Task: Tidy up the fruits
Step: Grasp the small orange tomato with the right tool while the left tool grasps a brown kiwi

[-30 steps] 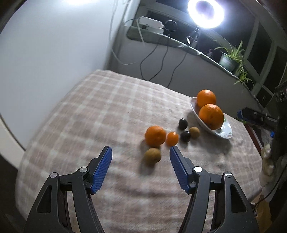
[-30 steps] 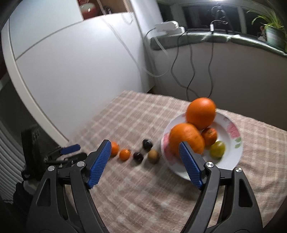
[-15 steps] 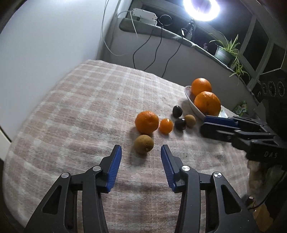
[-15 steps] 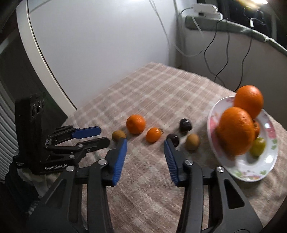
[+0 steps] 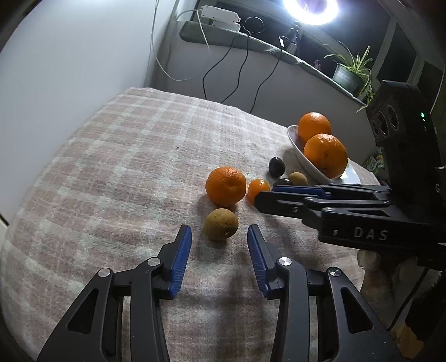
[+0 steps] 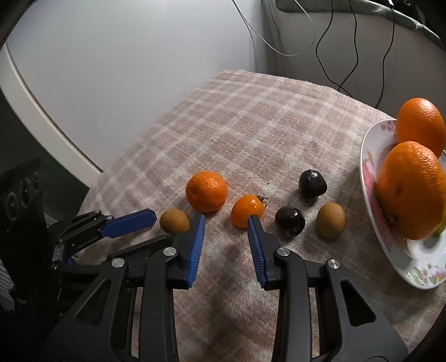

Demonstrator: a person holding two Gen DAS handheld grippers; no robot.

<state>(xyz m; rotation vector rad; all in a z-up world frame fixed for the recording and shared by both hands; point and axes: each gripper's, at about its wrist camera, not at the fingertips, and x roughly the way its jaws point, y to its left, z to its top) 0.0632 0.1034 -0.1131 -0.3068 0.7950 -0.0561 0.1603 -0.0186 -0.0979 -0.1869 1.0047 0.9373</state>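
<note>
Loose fruit lies on the checked cloth: a brown kiwi (image 5: 220, 224), a mandarin (image 5: 226, 186), a small orange tomato (image 5: 258, 190), two dark plums (image 6: 312, 181) (image 6: 290, 221) and a second kiwi (image 6: 331, 220). A white floral plate (image 6: 370, 200) holds two big oranges (image 6: 412, 189). My left gripper (image 5: 219, 236) is open, its fingertips just short of the near kiwi. My right gripper (image 6: 225, 220) is open, low over the cloth between the mandarin (image 6: 206, 191) and the tomato (image 6: 247, 210). It also shows in the left wrist view (image 5: 295, 195).
The table stands against a white wall, with the cloth's edge at left (image 6: 117, 158). Cables hang down the back wall (image 5: 239, 69). A ring light (image 5: 310, 8) and a potted plant (image 5: 348, 75) stand on the sill behind.
Both grippers have moved forward and down toward the loose fruit. Their jaws narrowed from the wider opening a second ago. The right gripper has come further into the left wrist view.
</note>
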